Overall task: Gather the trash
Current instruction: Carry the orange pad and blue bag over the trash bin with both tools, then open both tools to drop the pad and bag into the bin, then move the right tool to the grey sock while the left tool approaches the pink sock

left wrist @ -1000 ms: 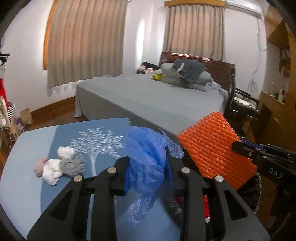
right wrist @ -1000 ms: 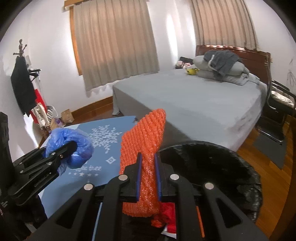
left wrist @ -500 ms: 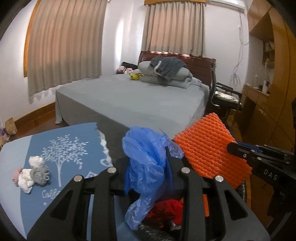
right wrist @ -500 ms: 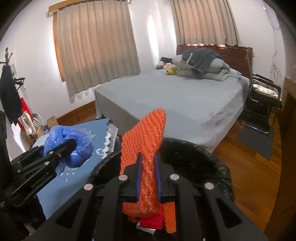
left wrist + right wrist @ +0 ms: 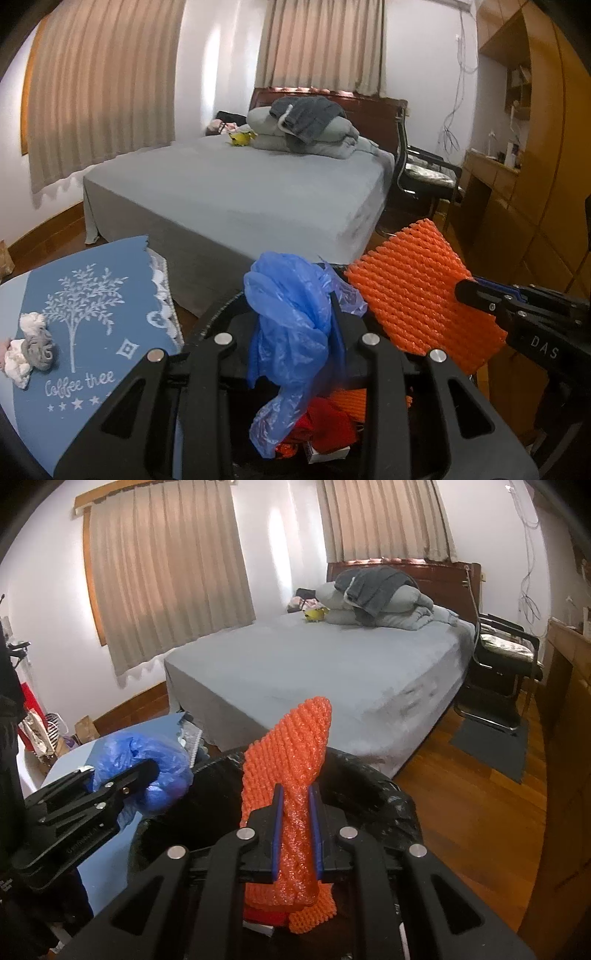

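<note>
My left gripper (image 5: 295, 332) is shut on a crumpled blue plastic bag (image 5: 291, 317) and holds it over the black-lined trash bin (image 5: 373, 779). My right gripper (image 5: 295, 812) is shut on an orange foam net (image 5: 291, 746), also above the bin. The net shows in the left wrist view (image 5: 421, 295), held by the right gripper (image 5: 480, 295). The blue bag and left gripper show at the left of the right wrist view (image 5: 144, 764). Red and orange trash (image 5: 328, 421) lies inside the bin.
A blue "Coffee tree" tablecloth (image 5: 92, 332) covers the table at left, with balled grey and white socks (image 5: 33, 347) on it. A grey bed (image 5: 236, 192) stands behind. A black chair (image 5: 506, 657) and wooden cabinets (image 5: 535, 184) are at right.
Both grippers have moved right, away from the table and over the bin, each still holding its item. The bin's contents have come into view below.
</note>
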A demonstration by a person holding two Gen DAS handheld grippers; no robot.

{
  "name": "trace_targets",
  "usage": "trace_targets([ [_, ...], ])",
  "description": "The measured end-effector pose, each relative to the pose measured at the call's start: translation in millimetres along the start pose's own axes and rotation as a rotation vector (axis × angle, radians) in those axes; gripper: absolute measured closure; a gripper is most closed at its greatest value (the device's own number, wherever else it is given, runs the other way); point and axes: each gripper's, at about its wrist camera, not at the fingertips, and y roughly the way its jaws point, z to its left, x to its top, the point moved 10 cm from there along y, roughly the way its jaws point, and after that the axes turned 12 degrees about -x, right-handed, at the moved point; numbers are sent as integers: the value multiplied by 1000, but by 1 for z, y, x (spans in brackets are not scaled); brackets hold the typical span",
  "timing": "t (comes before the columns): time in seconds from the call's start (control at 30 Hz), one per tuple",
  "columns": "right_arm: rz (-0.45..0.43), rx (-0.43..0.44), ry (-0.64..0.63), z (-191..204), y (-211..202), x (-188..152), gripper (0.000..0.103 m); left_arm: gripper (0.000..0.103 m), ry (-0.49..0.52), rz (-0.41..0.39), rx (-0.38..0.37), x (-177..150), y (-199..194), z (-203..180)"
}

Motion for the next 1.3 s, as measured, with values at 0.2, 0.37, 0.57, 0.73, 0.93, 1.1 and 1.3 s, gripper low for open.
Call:
trace_targets([
  [0.2, 22, -15, 3, -7, 9, -7, 84, 47, -5, 16, -10, -6, 8, -2],
  [0.37, 31, -20, 7, -11, 13, -11, 71, 39, -16, 17, 13, -8, 4, 5],
  [0.57, 13, -35, 7, -9, 9, -9, 25, 26, -44, -7, 69, -7, -13, 27],
  [0.73, -10, -36, 5, -1, 3, -6, 11, 17, -68, -39, 140, -3, -37, 54],
  [0.93, -21, -4, -18, 21, -1, -2, 7, 15, -99, -67, 225, -4, -72, 92],
  [1.1, -24, 31, -38, 48, -2, -1, 7, 14, -122, -83, 296, -11, -101, 123],
  [1.3, -19, 92, -67, 96, 0, -1, 7, 14, -151, -88, 375, -23, -134, 158],
])
